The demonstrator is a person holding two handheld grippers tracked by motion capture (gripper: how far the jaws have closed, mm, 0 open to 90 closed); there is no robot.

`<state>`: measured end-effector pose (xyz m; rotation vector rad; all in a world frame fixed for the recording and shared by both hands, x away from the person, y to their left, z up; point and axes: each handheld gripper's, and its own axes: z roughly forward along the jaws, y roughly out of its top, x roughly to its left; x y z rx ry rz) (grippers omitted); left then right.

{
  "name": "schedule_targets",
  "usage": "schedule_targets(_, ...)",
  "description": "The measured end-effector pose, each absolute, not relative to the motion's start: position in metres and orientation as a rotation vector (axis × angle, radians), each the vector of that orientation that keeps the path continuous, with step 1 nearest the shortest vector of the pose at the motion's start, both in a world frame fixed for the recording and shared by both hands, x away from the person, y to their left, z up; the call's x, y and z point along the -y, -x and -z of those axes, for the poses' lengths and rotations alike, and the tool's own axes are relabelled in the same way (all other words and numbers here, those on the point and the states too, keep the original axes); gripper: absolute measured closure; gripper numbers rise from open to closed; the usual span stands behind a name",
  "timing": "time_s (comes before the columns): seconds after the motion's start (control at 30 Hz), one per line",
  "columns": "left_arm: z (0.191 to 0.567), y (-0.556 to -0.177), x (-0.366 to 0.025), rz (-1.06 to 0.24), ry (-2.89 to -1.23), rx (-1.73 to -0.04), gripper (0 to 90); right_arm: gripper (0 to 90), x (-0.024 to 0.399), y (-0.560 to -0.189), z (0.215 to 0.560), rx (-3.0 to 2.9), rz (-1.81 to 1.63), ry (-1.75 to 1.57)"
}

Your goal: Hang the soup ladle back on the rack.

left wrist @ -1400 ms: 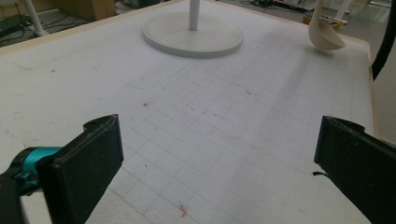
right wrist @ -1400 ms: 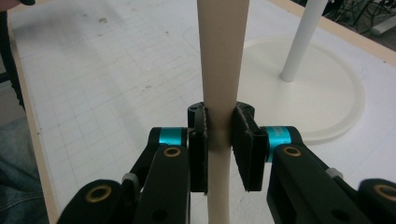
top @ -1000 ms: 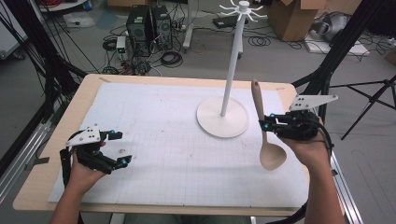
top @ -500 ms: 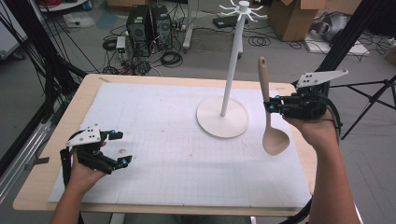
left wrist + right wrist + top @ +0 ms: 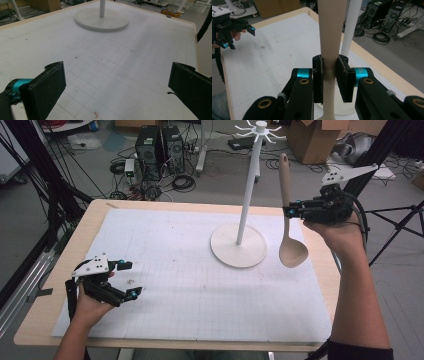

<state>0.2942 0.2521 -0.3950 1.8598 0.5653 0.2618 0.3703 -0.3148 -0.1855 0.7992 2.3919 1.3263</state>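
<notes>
A beige spoon [image 5: 287, 222] hangs upright in the air, bowl down, to the right of the white hook stand [image 5: 246, 200]. My right gripper [image 5: 291, 211] is shut on the spoon's handle [image 5: 329, 50], above the table's right side; the stand's pole [image 5: 352, 22] rises just behind it. The stand's round base [image 5: 101, 21] sits on the white grid mat [image 5: 175, 270]. My left gripper [image 5: 127, 279] rests open on the mat near the front left corner, nothing between its jaws; its jaws stand wide apart in the left gripper view [image 5: 113, 87].
The wooden table [image 5: 45, 320] edges frame the mat. Beyond the table's far edge the floor holds computer towers [image 5: 157, 145], cables and cardboard boxes [image 5: 310, 140]. A black tripod [image 5: 395, 220] stands off the right side.
My right gripper has lifted the spoon higher and slightly farther back beside the stand, so the bowl now hangs off the mat. The left gripper has stayed in place.
</notes>
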Motion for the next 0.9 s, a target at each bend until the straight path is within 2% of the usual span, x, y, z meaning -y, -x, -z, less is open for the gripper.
schedule_targets(0.5,0.395,-0.294,-0.254,-0.262,-1.853,-0.572,1.7,76.9,0.307,-0.387,0.169,-2.385,-1.335,-0.818)
schedule_targets(0.9,0.396,-0.295,-0.257,-0.265,-1.848,-0.578,1.7,76.9,0.303,-0.398,0.171,-2.39,-1.363,-0.821)
